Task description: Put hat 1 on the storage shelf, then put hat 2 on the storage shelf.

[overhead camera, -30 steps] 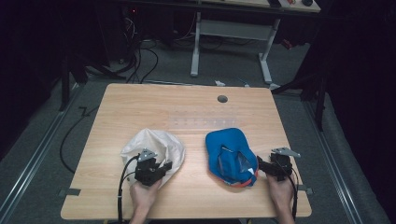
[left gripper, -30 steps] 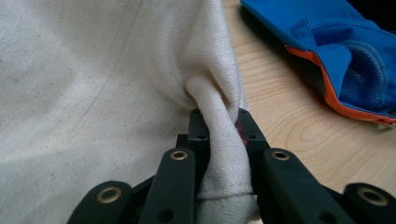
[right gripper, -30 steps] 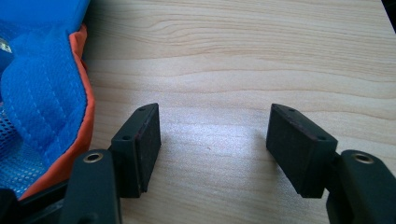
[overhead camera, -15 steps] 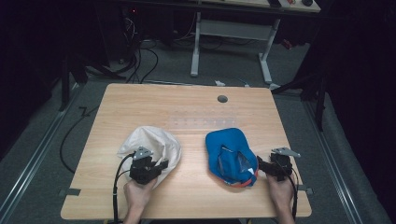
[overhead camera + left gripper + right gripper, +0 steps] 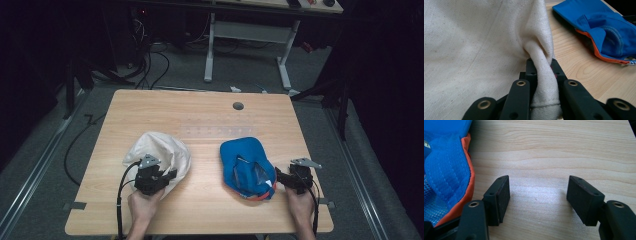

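On the wooden table (image 5: 200,120), a cream cap (image 5: 160,152) lies front-left, a blue cap (image 5: 247,162) front-right. The left gripper (image 5: 541,82) pinches a fold of the cream cap; the right gripper (image 5: 539,195) gapes beside the blue cap's orange edge.

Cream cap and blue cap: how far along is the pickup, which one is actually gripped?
Done: the left hand-held gripper has pinched a fold of the cream cap. In hand: that grip, with the cap on the table. Left: the right hand-held gripper stands open over bare wood beside the blue cap, which is ungrasped.
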`<action>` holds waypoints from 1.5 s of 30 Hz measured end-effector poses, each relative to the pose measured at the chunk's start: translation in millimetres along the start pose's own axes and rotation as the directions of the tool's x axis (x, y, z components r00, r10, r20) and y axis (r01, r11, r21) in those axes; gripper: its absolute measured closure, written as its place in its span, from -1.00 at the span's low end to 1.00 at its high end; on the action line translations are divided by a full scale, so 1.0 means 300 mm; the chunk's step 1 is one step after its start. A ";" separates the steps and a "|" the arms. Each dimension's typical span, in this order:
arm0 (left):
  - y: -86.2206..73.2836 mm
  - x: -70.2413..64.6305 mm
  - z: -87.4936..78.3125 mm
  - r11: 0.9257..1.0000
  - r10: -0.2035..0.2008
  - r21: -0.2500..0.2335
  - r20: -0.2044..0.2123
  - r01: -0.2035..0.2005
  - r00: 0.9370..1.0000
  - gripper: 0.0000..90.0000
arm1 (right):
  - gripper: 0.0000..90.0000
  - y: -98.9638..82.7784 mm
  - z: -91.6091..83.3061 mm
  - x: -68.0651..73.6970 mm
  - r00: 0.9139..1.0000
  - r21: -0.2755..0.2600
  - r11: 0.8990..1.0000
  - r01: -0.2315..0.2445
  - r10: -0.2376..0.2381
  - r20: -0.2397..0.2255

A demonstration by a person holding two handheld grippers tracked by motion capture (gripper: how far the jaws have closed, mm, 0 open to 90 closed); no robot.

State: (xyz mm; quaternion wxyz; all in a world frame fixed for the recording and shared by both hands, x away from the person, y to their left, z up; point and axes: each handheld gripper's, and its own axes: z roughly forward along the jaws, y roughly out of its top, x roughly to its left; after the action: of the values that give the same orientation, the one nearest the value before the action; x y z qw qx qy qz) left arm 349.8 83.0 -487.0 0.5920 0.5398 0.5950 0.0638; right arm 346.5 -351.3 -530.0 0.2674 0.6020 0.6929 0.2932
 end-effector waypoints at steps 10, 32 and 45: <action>0.050 -0.013 -0.009 0.999 0.036 0.013 0.001 -0.036 0.999 0.82 | -0.21 0.000 -0.001 0.000 1.000 0.003 1.000 -0.003 0.003 0.000; 0.245 -0.054 0.042 0.991 0.126 0.056 -0.018 -0.125 0.992 0.82 | -0.21 -0.001 -0.001 -0.001 1.000 0.002 1.000 -0.007 0.007 -0.002; 0.325 -0.096 0.135 0.976 0.189 0.114 -0.039 -0.184 0.981 0.81 | -0.22 0.000 -0.001 0.000 1.000 0.003 1.000 -0.007 0.007 -0.002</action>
State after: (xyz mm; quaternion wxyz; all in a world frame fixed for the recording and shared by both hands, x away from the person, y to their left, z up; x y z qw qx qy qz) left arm 428.1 79.5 -410.8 0.5379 0.6232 0.5589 0.0998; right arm 346.1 -351.3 -529.9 0.2648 0.6043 0.6916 0.2939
